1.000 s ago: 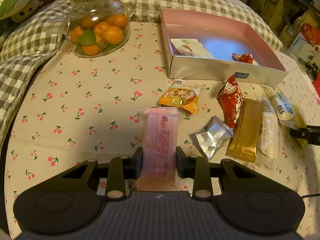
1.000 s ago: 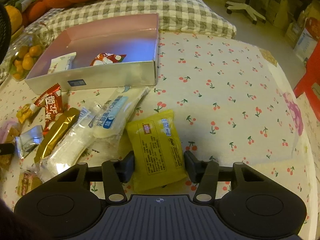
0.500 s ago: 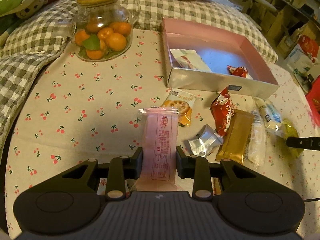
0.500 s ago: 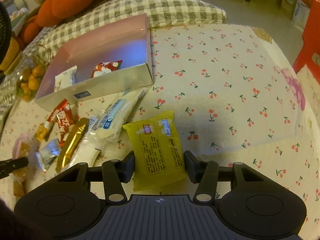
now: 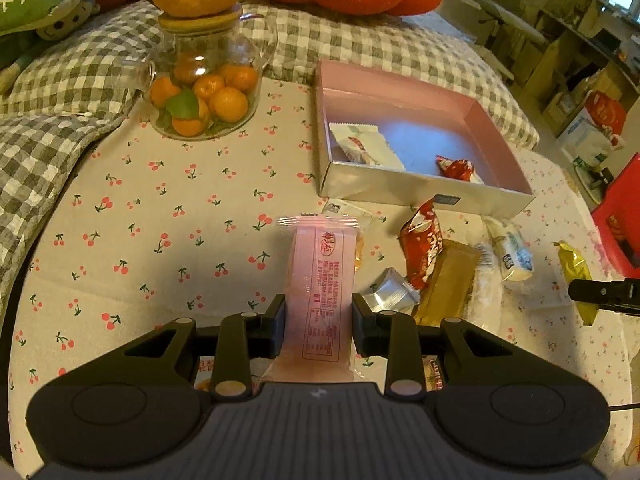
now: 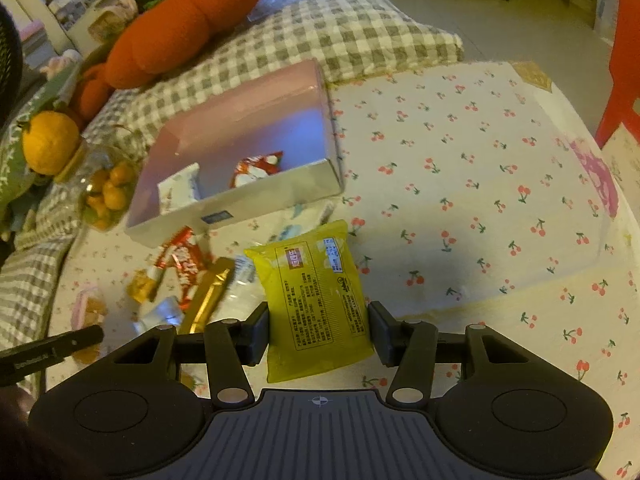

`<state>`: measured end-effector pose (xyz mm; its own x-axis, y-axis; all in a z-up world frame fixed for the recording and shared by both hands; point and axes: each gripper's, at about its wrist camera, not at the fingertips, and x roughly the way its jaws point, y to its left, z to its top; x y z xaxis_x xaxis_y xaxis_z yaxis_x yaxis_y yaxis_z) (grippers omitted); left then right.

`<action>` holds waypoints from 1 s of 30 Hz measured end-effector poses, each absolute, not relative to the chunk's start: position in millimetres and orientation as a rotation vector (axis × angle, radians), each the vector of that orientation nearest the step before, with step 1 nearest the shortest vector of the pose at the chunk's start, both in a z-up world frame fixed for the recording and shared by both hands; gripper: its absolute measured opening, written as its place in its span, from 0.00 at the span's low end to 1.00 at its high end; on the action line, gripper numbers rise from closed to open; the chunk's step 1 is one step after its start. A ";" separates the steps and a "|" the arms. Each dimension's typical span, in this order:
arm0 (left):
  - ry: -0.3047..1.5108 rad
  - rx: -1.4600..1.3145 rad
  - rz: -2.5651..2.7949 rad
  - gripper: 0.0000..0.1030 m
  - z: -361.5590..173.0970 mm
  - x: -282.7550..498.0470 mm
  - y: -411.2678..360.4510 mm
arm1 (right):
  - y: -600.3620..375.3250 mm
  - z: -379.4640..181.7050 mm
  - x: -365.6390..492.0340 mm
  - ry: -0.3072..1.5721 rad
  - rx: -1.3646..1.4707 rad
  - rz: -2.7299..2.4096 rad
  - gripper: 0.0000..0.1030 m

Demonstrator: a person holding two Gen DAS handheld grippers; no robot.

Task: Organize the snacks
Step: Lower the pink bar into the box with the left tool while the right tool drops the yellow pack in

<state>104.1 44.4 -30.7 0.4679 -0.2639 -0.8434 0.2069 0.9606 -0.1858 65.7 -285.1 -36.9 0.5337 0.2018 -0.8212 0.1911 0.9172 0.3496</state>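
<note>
Both packets now lifted off the surface (image 5: 160, 240): left tool (image 5: 319, 322) clamped on pink packet (image 5: 322, 284), right tool (image 6: 319, 330) clamped on yellow packet (image 6: 316, 300), next stop the pink box (image 5: 424, 192).

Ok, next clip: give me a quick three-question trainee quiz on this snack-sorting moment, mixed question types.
1. True or false: the pink box already has two snacks in it.
2. Multiple choice: what does the right gripper hold? A) yellow packet B) gold bar C) silver packet
3. Fill in: the left gripper is shut on the ____ packet.

Key
1. True: a white packet and a red-and-white one lie inside.
2. A; the gold bar and silver packet lie on the cherry-print cloth.
3. Pink.
</note>
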 end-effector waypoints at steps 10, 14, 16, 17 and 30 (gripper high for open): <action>1.008 -0.113 -0.295 0.29 -15.0 106.3 43.0 | -283.0 -17.2 67.8 0.970 0.481 0.043 0.49; 0.995 -0.130 -0.298 0.29 -10.2 109.4 38.8 | -281.9 -12.1 72.8 0.957 0.511 0.053 0.49; 0.989 -0.136 -0.298 0.29 -8.8 111.3 36.2 | -280.6 -10.1 76.6 0.952 0.526 0.058 0.49; 0.987 -0.139 -0.298 0.29 -8.1 112.9 34.8 | -279.8 -9.2 78.3 0.949 0.534 0.060 0.49; 0.970 -0.205 -0.287 0.29 -12.5 133.7 21.2 | -270.4 -2.9 101.3 0.913 0.614 0.084 0.49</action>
